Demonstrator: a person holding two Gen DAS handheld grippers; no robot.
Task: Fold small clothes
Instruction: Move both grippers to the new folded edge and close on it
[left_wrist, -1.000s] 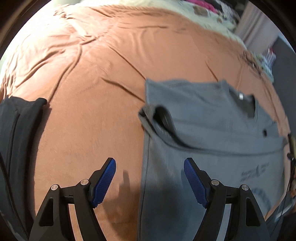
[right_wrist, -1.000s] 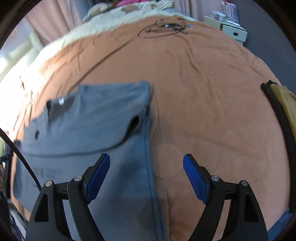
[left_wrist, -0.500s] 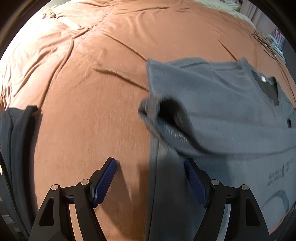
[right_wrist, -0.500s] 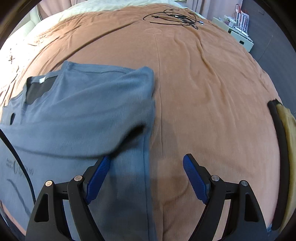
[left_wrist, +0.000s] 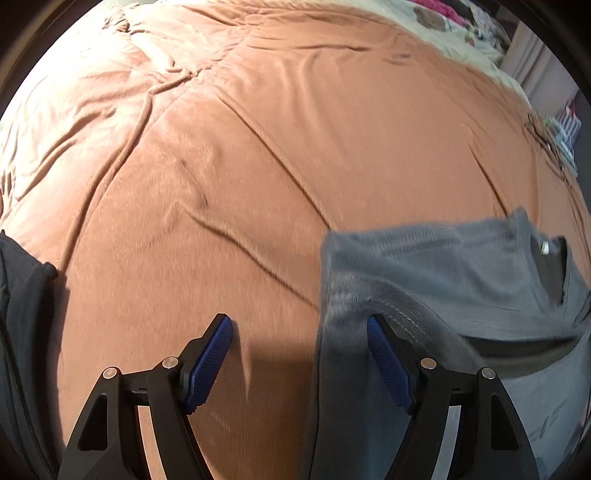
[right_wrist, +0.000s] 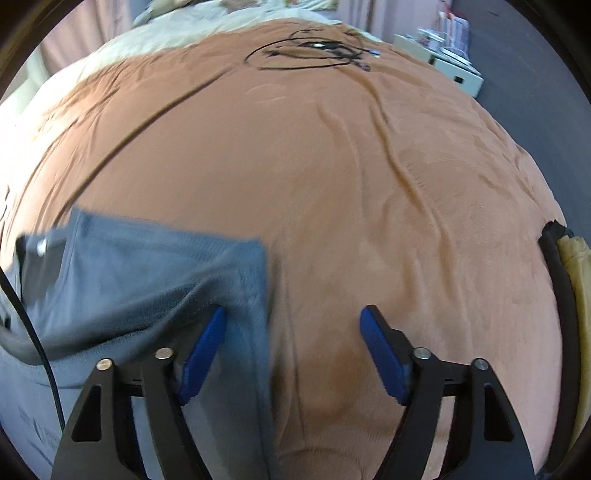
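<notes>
A grey knit T-shirt (left_wrist: 424, 258) w/ a dark neck label is lying flat on a rust-brown plush bed cover (left_wrist: 258, 147), its top part already folded down over the body. The left gripper (left_wrist: 299, 339) is hovering over the shirt's left edge, blue-padded jaws closing but not yet pressing; the edge is sitting between them, right pad at the sleeve fold, left pad over bare cover. The right gripper (right_wrist: 291, 332) is doing the same at the opposite edge of the grey shirt (right_wrist: 129, 277): jaws closing, cloth edge between them, nothing clamped yet, left pad against the fold, right pad above the brown cover (right_wrist: 332, 166). A coil of black cable (right_wrist: 310, 55) is lying at the far end of the bed. A dark garment (left_wrist: 22, 314) is sitting at the left edge of the left wrist view; a black-and-yellow item (right_wrist: 565, 295) at the right edge of the other, too cropped to ID. Both views are motion-blurred.
</notes>
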